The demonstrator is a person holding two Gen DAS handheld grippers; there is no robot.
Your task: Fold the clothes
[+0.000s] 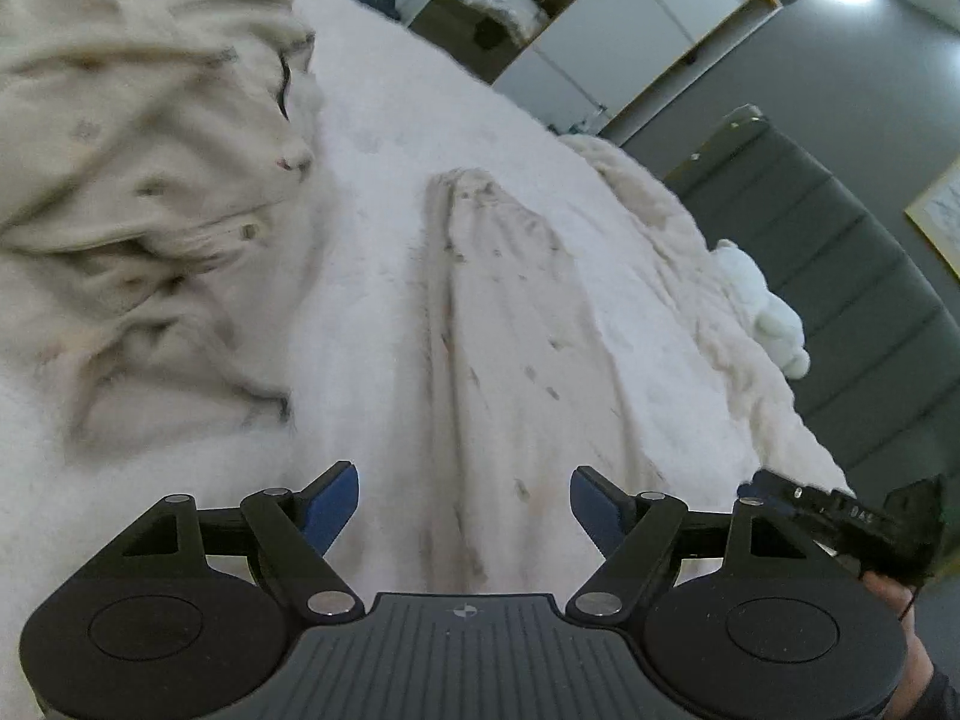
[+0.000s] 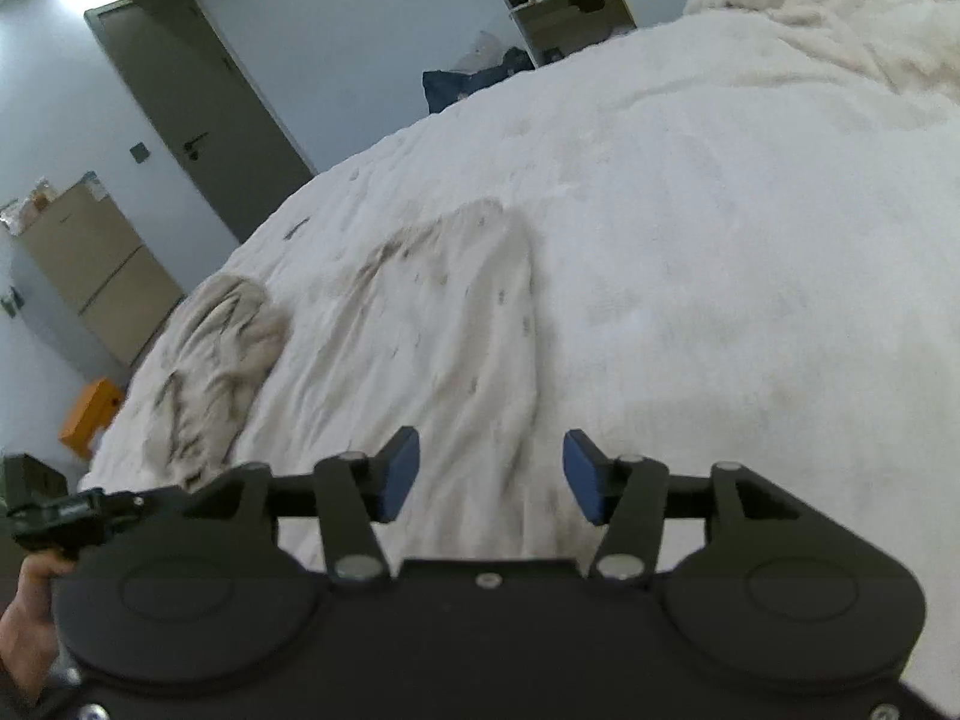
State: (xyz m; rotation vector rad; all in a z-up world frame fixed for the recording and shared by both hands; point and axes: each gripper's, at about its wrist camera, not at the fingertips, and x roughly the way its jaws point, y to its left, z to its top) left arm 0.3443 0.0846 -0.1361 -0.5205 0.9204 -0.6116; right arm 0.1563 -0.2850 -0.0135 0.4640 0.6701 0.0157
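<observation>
A cream speckled garment (image 1: pixel 510 348) is lying folded into a long flat strip on the white fleecy bed (image 1: pixel 372 192), both grippers hovering over its near end. The left gripper (image 1: pixel 465 507) and right gripper (image 2: pixel 491 474) are gaping, gripping nothing. Only the left view is showing the crumpled pile (image 1: pixel 132 168) beside the garment close up; only the right is showing a door (image 2: pixel 198 120) beyond the bed.

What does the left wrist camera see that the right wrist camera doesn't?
Only the left wrist view shows a white stuffed toy, a grey padded headboard and a framed picture. Only the right wrist view shows a grey door, a beige cabinet and an orange box. Both show the white bed cover, the long spotted garment laid flat on it, a crumpled garment beside that, and open shelves beyond the bed.
</observation>
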